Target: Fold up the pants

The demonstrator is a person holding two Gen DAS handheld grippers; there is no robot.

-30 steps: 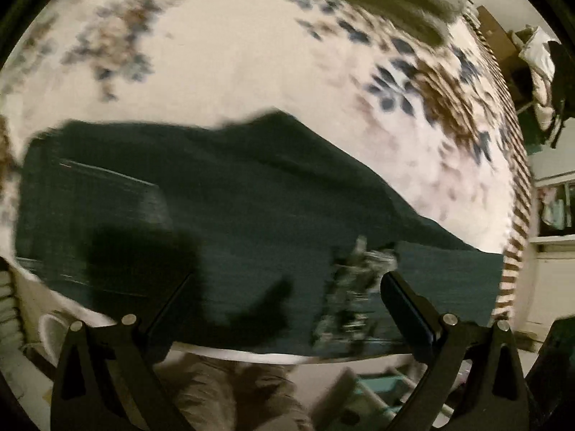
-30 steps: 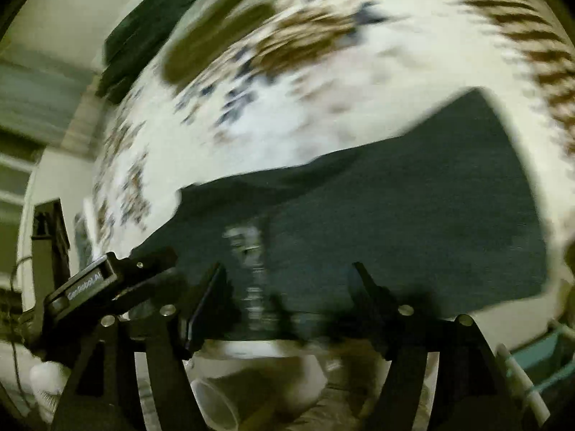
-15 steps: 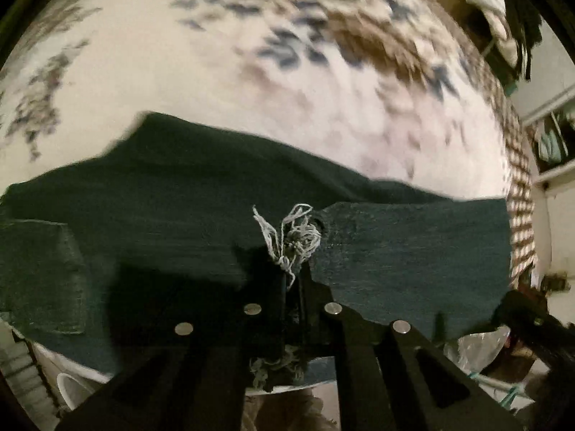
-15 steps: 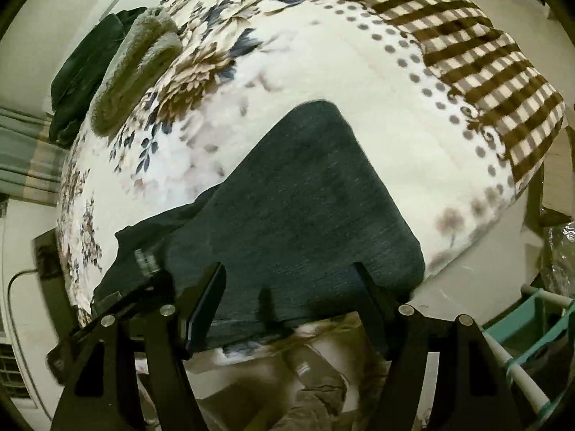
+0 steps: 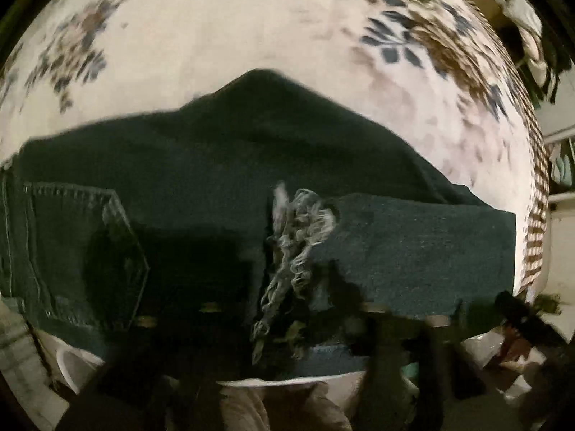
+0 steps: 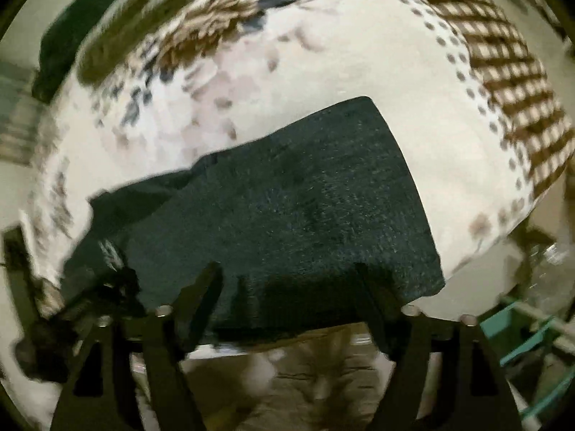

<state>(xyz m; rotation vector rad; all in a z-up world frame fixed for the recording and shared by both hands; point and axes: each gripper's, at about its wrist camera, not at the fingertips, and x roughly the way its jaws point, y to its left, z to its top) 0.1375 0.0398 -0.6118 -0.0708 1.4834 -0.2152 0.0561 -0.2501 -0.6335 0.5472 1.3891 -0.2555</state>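
right now the dark denim pants (image 5: 222, 186) lie flat along the near edge of the cream floral bedspread (image 5: 222, 28), their long axis running side to side across both views: back pocket (image 5: 82, 251) toward the left, the hem end (image 6: 406, 215) toward the right. the left gripper (image 5: 287, 327) is badly blurred low in its view, so i cannot tell whether its fingers are together or apart; it sits right at the frayed pale threads (image 5: 298, 244) of a rip near the trouser middle. the right gripper (image 6: 291, 291) is spread wide, its tips over the near edge of the leg and pinching nothing. the hem lies just ahead and to the right of it, so the right hand looks better placed to carry that end toward the waist.
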